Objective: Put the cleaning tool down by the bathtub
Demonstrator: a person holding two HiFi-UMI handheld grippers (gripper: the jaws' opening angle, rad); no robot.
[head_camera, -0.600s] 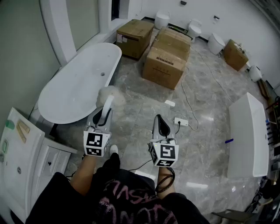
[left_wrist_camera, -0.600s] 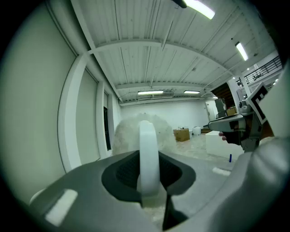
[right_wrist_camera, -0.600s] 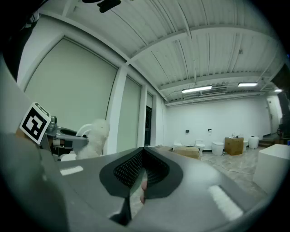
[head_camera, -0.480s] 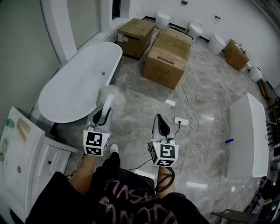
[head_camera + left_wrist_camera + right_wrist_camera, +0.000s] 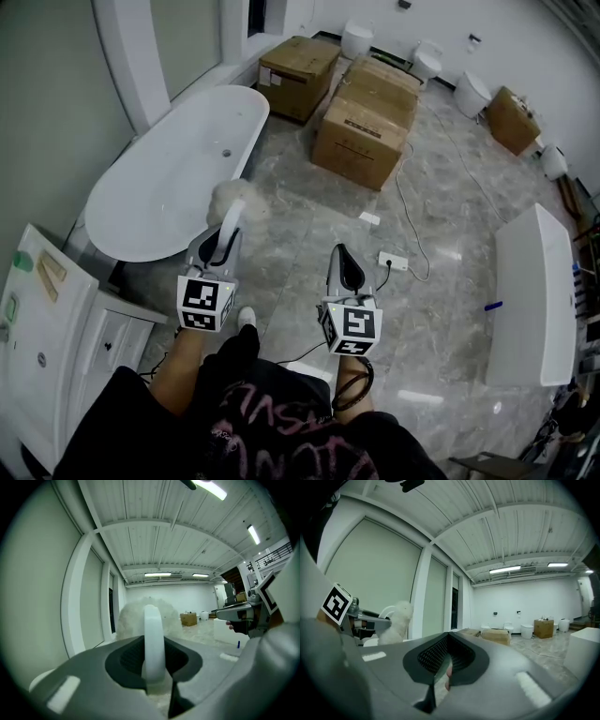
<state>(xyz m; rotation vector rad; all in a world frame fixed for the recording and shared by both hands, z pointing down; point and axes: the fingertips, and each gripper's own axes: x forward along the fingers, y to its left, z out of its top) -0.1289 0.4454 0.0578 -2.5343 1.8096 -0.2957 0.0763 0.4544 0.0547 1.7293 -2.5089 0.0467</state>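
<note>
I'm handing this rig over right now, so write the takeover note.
Left gripper: jaws shut on the handle of the fluffy white duster, held in the air near the rim of the white oval bathtub.
Right gripper: jaws shut, empty, raised beside it.
Done: duster brought to the tub.
Left: lower it onto the grey marble floor by the bathtub, then open the jaws.

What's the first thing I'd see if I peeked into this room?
Probably the fluffy white cleaning tool, pinched in the left gripper near the middle of the head view. Just left of it lies the big white bathtub, and farther back brown cardboard boxes stand on the shiny marble floor.
</note>
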